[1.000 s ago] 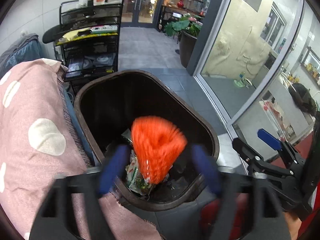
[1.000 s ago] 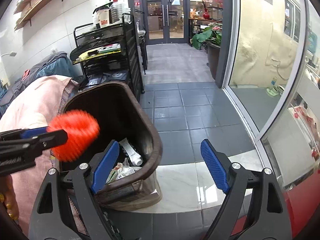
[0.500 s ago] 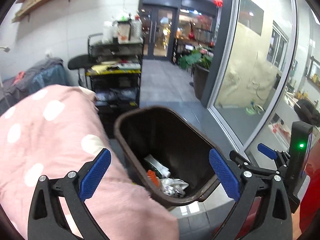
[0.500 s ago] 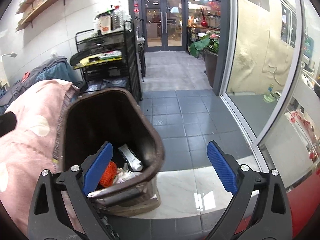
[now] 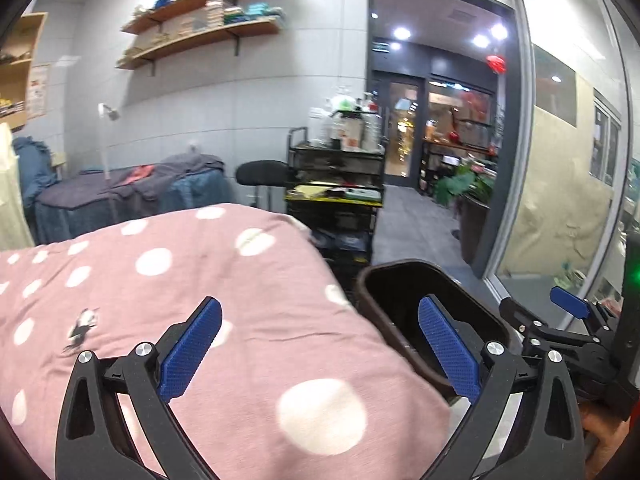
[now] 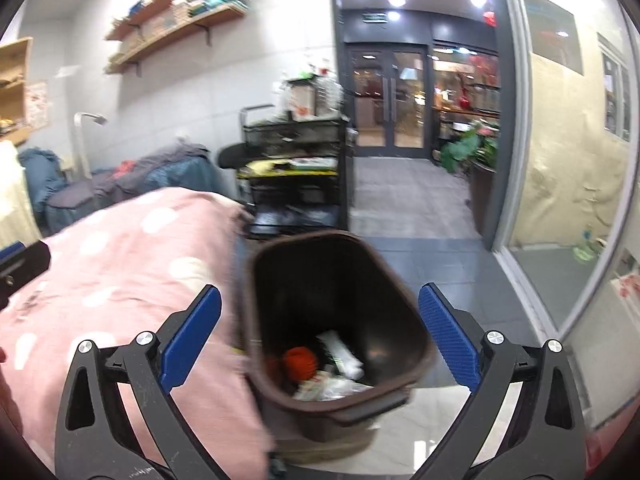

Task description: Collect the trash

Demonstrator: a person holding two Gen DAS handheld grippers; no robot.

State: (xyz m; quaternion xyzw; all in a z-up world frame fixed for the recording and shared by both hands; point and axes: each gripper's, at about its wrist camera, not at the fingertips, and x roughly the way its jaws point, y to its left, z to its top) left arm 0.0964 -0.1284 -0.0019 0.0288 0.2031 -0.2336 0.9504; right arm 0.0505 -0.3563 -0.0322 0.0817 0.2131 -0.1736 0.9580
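Since the earlier frame, orange netting (image 6: 299, 363) has left the left gripper (image 5: 318, 354) and lies in the bin (image 6: 404, 292); both views have swung up and leftward. Left to right: pink spotted blanket (image 5: 168, 288) with a small dark scrap (image 5: 80, 330) (possibly trash, blurred), left gripper spread wide above it, empty; bin just beside the blanket; right gripper (image 6: 318, 354) spread, just finished opening, nothing between.
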